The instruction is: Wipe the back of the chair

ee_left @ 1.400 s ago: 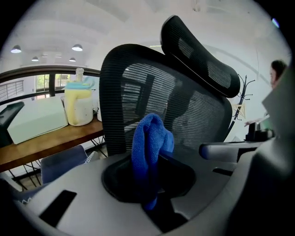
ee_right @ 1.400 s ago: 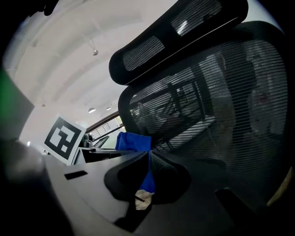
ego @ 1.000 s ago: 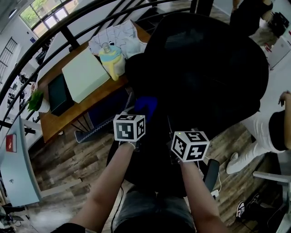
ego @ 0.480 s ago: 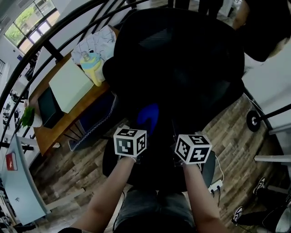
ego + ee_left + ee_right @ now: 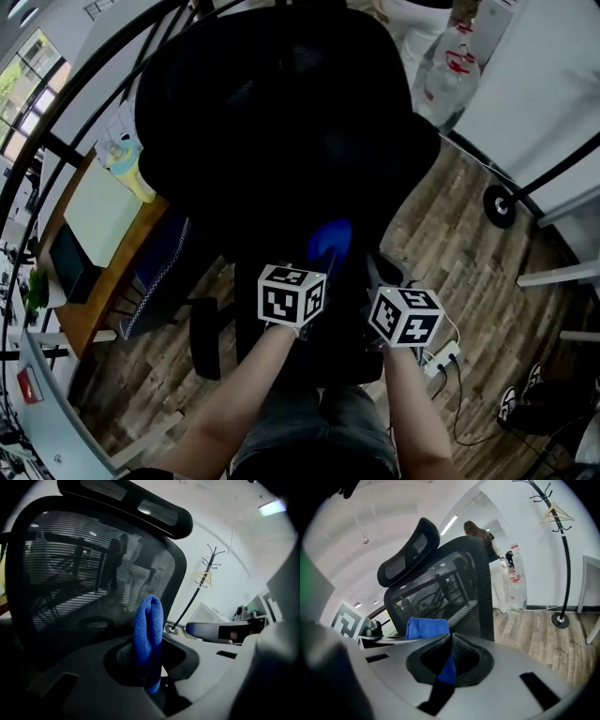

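The black mesh chair back [image 5: 281,112] fills the top of the head view, and I stand behind it. My left gripper [image 5: 319,261] is shut on a folded blue cloth [image 5: 330,239], which lies low against the back. In the left gripper view the cloth [image 5: 149,634] stands upright from the left gripper [image 5: 149,665] in front of the mesh [image 5: 84,583], under the headrest [image 5: 126,503]. My right gripper [image 5: 380,274] is beside it, to the right. In its own view the right gripper [image 5: 451,641] has its jaws together, a sliver of blue below them, and the cloth [image 5: 426,627] shows to the left.
A wooden desk [image 5: 89,281] with a pale green board [image 5: 98,202] stands at the left. A coat stand [image 5: 565,564] has its base [image 5: 499,204] on the wood floor at the right. Water bottles [image 5: 450,70] and a white wall lie beyond. A power strip [image 5: 441,358] lies near my feet.
The view has swung right: the desk slid left and the people at the right are gone. Both grippers moved a little right and down, the cloth still against the chair's lower back.
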### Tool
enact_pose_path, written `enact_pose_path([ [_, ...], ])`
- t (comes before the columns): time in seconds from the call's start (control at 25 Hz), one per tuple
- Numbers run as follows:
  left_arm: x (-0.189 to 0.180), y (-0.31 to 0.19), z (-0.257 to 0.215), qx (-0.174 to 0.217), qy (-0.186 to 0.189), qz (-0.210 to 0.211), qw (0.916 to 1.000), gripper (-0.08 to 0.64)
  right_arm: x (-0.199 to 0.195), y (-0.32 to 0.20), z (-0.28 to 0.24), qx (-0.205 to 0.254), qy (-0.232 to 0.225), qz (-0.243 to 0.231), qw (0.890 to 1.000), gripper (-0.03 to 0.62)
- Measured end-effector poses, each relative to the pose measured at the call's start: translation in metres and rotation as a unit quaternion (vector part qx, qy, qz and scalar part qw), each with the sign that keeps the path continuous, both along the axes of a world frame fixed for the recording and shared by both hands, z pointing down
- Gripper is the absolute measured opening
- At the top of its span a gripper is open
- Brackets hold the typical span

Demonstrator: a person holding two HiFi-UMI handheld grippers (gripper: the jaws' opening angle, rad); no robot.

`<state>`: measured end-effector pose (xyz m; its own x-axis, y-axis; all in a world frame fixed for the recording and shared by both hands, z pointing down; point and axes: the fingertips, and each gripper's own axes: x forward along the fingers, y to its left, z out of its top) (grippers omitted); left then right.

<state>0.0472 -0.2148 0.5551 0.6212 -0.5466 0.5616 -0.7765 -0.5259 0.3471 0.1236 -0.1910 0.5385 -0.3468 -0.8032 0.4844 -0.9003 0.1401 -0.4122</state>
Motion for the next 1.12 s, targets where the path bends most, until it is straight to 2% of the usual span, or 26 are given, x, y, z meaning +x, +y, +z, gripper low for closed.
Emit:
enact_pose_path([
  [0.24, 0.072, 0.013, 0.024, -0.021, 0.003, 0.058, 0.9981, 0.074, 0.049, 0.018, 0.016, -0.013, -0.008, 0.050, 0.999, 0.031],
  [0.48, 0.108, 0.009, 0.052, -0.043, -0.010, 0.086, 0.9953, 0.074, 0.074, 0.021, 0.033, -0.026, -0.015, 0.069, 0.997, 0.031],
  [0.72, 0.110, -0.004, 0.071, -0.057, -0.018, 0.071, 0.9957, 0.074, 0.073, 0.018, 0.047, -0.039, -0.021, 0.064, 0.997, 0.031],
  [1.12, 0.067, -0.020, 0.077, -0.062, -0.015, 0.021, 0.9978, 0.074, 0.039, -0.002, 0.053, -0.041, -0.019, 0.026, 0.999, 0.031],
])
